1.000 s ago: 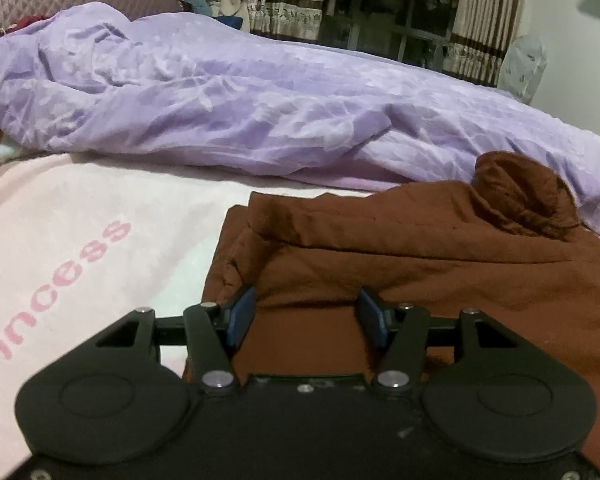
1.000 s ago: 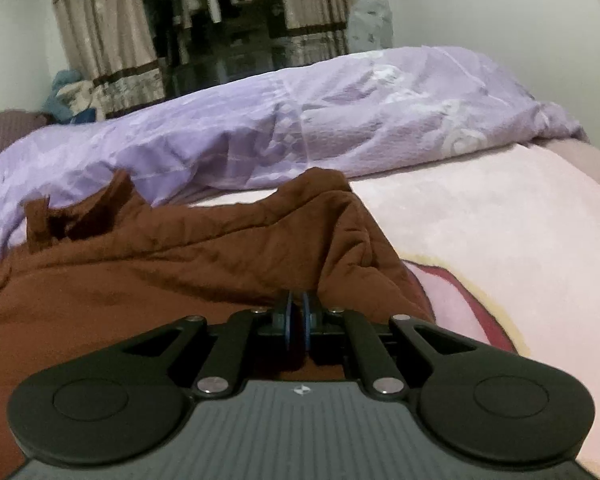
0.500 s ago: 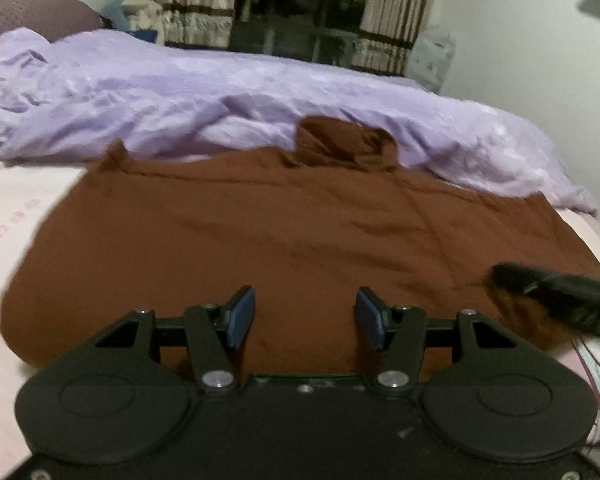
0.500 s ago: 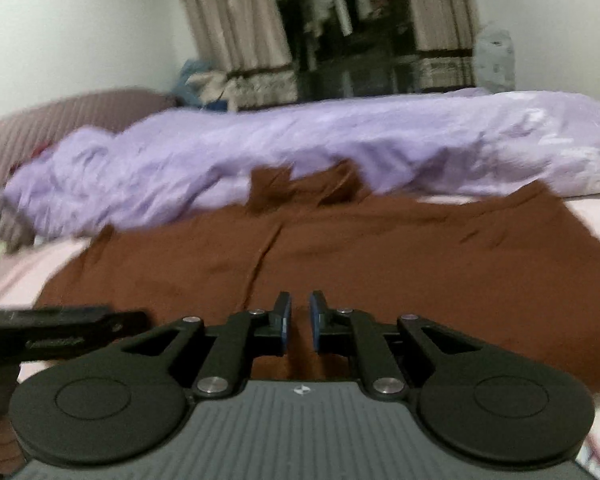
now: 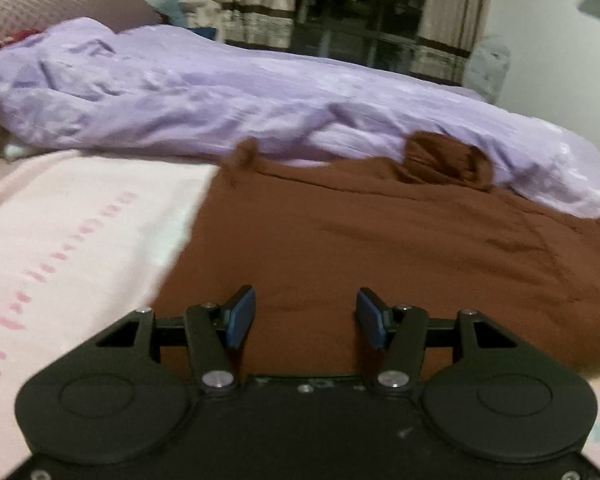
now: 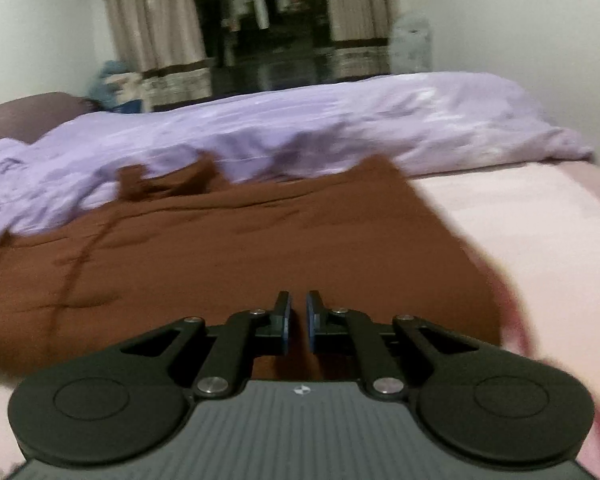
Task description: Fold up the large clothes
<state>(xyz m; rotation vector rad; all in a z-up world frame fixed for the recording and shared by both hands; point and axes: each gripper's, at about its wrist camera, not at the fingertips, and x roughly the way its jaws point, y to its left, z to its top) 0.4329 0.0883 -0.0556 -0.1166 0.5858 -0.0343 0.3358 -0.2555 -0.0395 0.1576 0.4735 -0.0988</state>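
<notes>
Left tongs (image 5: 305,320) wide apart, right tongs (image 6: 297,322) narrowly parted, both empty above flat brown garment (image 5: 380,248).

the left hand-held gripper (image 5: 305,322) points forward, level, its two blue-padded fingers (image 5: 240,316) spread wide apart with nothing between them. the right hand-held gripper (image 6: 297,322) also points forward, its blue pads (image 6: 311,320) drawn close together with only a narrow slit showing, gripping nothing. both black bodies fill the lower part of their own wrist views.
</notes>
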